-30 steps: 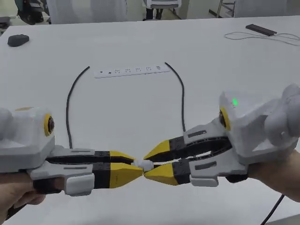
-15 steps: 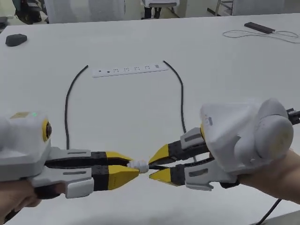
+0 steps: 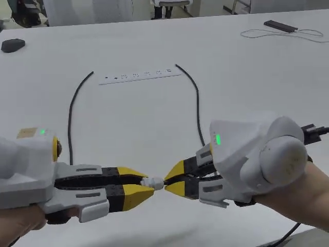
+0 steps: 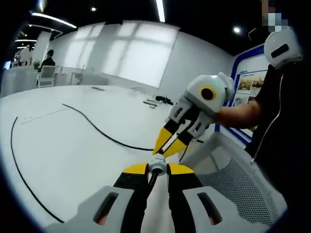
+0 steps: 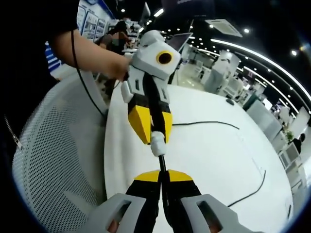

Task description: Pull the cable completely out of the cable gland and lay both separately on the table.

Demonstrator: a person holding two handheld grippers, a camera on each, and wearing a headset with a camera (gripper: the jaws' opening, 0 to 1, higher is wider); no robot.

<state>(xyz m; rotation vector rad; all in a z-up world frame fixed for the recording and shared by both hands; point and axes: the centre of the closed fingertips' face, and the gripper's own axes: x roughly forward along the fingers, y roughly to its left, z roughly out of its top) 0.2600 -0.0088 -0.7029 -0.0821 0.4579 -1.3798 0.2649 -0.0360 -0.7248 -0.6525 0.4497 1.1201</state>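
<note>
My left gripper (image 3: pixel 149 184) pinches the small white cable gland (image 3: pixel 153 182) at its yellow tips, and my right gripper (image 3: pixel 172 184) meets it nose to nose, jaws pressed together on the black cable (image 5: pixel 162 170) just where it leaves the gland. Both hang above the table (image 3: pixel 231 77), near its front edge, with only a short stretch of cable bare between the two pairs of tips. What I fear most is a slip — the gland looks round and smooth and sits at the very ends of my left jaws, so a pull off its axis could twist it free and send it rolling, perhaps over the edge toward the white mesh (image 5: pixel 53 145) beside the table. The thin cable may also slide through my right jaws instead of leaving the gland, if the gland's seal grips harder than I do. If it lets go all at once my hands will fly apart, and the loose end could drag the black line (image 3: pixel 197 103) lying on the table near the power strip (image 3: pixel 136 76) — whether that line is the same cable I cannot tell. How much cable sits inside the gland is hidden, so one pull may not be enough.
</note>
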